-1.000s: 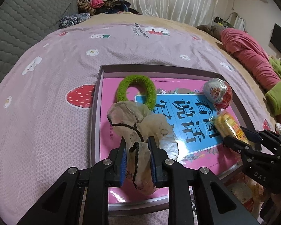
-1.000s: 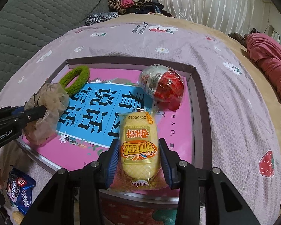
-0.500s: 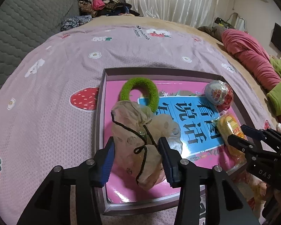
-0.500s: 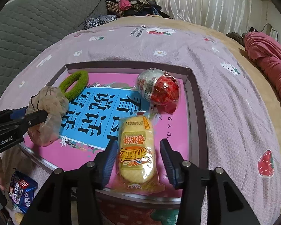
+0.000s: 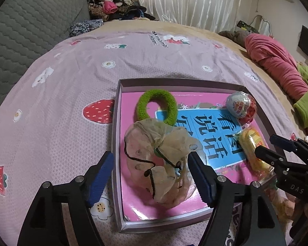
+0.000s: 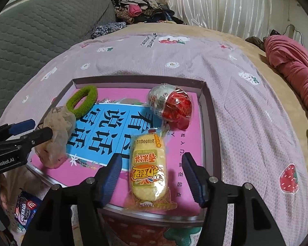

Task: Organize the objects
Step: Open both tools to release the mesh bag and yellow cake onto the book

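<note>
A shallow grey box with a pink and blue printed floor lies on the bed. In it rest a green scrunchie, a wrapped red-and-white toy egg, a crumpled beige mesh pouch and a yellow snack packet. My left gripper is opening, its pads clear of the pouch lying between them. My right gripper is opening too, with the packet loose between its jaws.
The bed wears a pink strawberry-print cover. A grey quilted cushion and a clothes pile sit at the back left, a red blanket at the right. A blue snack bag lies below the box's near-left corner.
Both grippers went from shut to open. The left let go of the mesh pouch and the right let go of the yellow packet; both items now lie in the box.
</note>
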Available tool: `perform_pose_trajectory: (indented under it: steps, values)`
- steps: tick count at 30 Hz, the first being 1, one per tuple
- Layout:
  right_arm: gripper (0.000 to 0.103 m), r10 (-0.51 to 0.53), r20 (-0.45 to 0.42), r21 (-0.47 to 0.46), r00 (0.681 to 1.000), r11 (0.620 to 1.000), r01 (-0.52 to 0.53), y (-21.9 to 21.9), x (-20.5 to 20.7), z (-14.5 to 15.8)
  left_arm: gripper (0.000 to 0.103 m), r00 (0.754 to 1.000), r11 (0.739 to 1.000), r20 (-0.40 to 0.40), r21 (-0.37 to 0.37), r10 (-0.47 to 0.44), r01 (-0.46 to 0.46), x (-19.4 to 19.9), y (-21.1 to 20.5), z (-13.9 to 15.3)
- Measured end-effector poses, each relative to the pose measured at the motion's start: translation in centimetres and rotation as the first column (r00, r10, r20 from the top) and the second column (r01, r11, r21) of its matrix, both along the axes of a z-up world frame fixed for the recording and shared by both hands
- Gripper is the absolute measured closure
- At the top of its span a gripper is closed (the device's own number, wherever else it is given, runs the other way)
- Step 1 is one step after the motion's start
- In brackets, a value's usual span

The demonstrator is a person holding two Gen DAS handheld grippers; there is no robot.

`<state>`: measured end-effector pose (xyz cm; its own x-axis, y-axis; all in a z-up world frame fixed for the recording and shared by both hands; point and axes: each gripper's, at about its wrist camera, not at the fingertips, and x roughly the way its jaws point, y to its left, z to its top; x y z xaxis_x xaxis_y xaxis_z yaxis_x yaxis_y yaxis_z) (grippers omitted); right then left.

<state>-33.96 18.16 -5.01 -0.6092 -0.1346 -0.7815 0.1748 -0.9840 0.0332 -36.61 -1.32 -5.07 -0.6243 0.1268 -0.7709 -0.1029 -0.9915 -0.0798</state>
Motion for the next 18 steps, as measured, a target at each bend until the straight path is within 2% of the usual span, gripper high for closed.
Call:
perform_pose_trajectory:
  steps: [3, 6, 11, 15, 17, 18]
  values:
    - [0.037, -0.002, -0.008, 0.001, 1.0, 1.0, 0.002, 0.0, 0.1, 0.3, 0.024, 1.0, 0.999, -0.009, -0.035, -0.001, 0.001, 0.1, 0.3, 0.1]
    - [0.032, -0.004, -0.02, 0.004, 1.0, 1.0, 0.004, 0.0, 0.3, 0.7, 0.024, 1.0, 1.0, -0.012, -0.008, -0.004, 0.004, 0.3, 0.1, 0.4]
    - [0.024, -0.016, -0.057, -0.012, 0.998, 1.0, 0.015, 0.0, 0.8, 1.9, 0.021, 0.999, 1.0, -0.036, -0.015, 0.004, -0.005, 0.7, 0.0, 1.3]
    - [0.016, -0.015, -0.137, -0.025, 0.99, 1.0, 0.011, -0.3, 2.1, 4.1, 0.02, 0.999, 1.0, -0.05, -0.022, -0.001, 0.0, 1.5, 0.0, 2.2]
    - [0.012, -0.008, -0.173, -0.026, 0.985, 1.0, 0.004, -0.6, 2.6, 5.0, 0.009, 0.998, 0.999, -0.069, -0.034, 0.0, -0.003, 1.9, 0.1, 2.8]
    - [0.012, -0.003, -0.193, -0.026, 0.981, 1.0, -0.002, -0.8, 3.0, 5.5, 0.009, 0.997, 1.0, -0.082, -0.029, 0.0, -0.003, 2.2, 0.0, 3.2]
